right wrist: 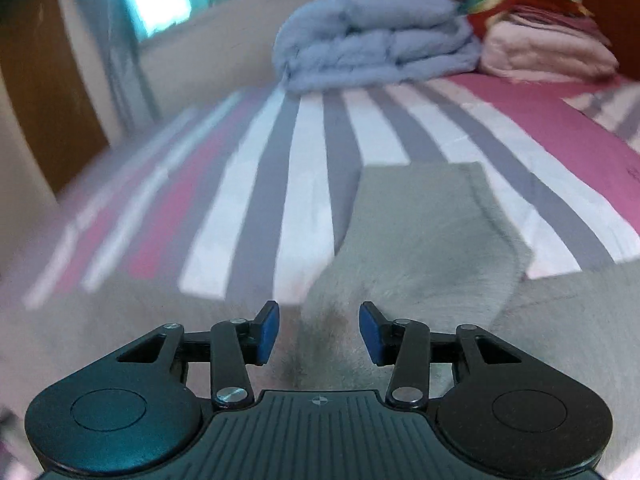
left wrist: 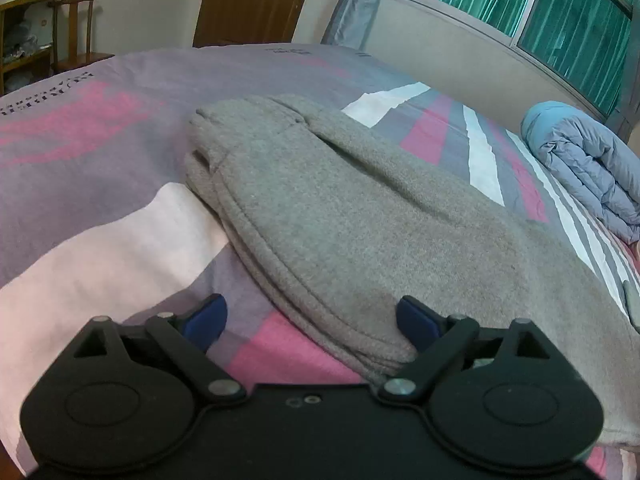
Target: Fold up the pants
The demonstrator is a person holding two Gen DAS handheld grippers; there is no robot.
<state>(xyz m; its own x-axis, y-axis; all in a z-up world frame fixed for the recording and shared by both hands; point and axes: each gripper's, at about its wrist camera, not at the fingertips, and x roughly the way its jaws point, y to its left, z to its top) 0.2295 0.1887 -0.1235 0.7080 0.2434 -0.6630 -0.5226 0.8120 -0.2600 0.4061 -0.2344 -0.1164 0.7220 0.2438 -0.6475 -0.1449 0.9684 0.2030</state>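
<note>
Grey pants (left wrist: 340, 216) on bedsheet (left wrist: 100, 160); blue quilt (left wrist: 588, 168) beyond.

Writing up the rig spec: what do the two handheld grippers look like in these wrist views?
Both are black plastic with linkage arms on silver pivot pins, two round housings at the base and blue pads on the fingers. The left gripper has a smooth centre plate with small holes; the right gripper has a ribbed centre plate with a small crosshair mark. No cables, hands or sleeves show.

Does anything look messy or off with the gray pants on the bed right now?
Nothing is damaged or spilled. The gray pants lie folded over on the striped bedsheet, but the layers do not line up neatly at the far end, where one edge sticks out.
</note>
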